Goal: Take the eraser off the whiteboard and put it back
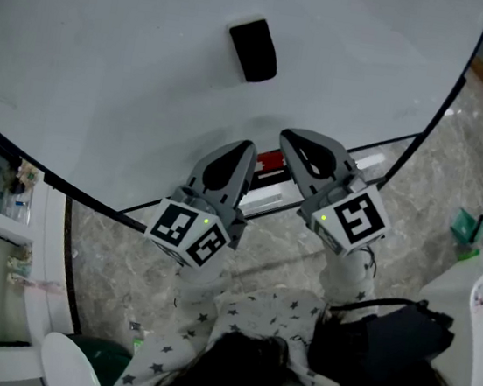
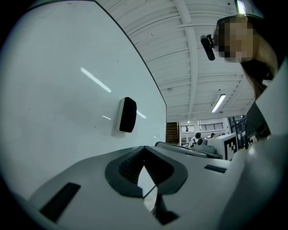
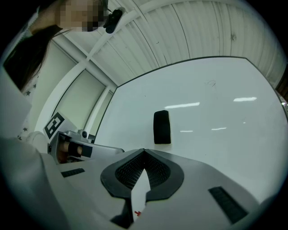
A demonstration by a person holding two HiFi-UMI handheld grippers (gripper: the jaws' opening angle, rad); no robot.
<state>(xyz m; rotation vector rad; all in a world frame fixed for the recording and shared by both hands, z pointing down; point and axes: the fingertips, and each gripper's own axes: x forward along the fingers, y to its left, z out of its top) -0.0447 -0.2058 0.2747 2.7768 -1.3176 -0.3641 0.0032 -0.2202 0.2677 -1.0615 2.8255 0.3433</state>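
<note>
A black eraser (image 1: 253, 49) sticks to the whiteboard (image 1: 109, 56), above and apart from both grippers. It also shows in the left gripper view, eraser (image 2: 127, 115), and in the right gripper view, eraser (image 3: 162, 127). My left gripper (image 1: 247, 147) is shut with nothing between its jaws, tips close to the board's lower edge. My right gripper (image 1: 288, 137) is shut and empty too, beside the left one. In the gripper views the jaw tips of the left gripper (image 2: 144, 148) and the right gripper (image 3: 144, 151) meet at a point.
A tray (image 1: 268, 191) runs along the board's lower edge, with a red marker (image 1: 270, 160) in it between the grippers. A marble floor lies below. A white counter (image 1: 7, 228) stands at the left, a green item (image 1: 466, 228) at the right.
</note>
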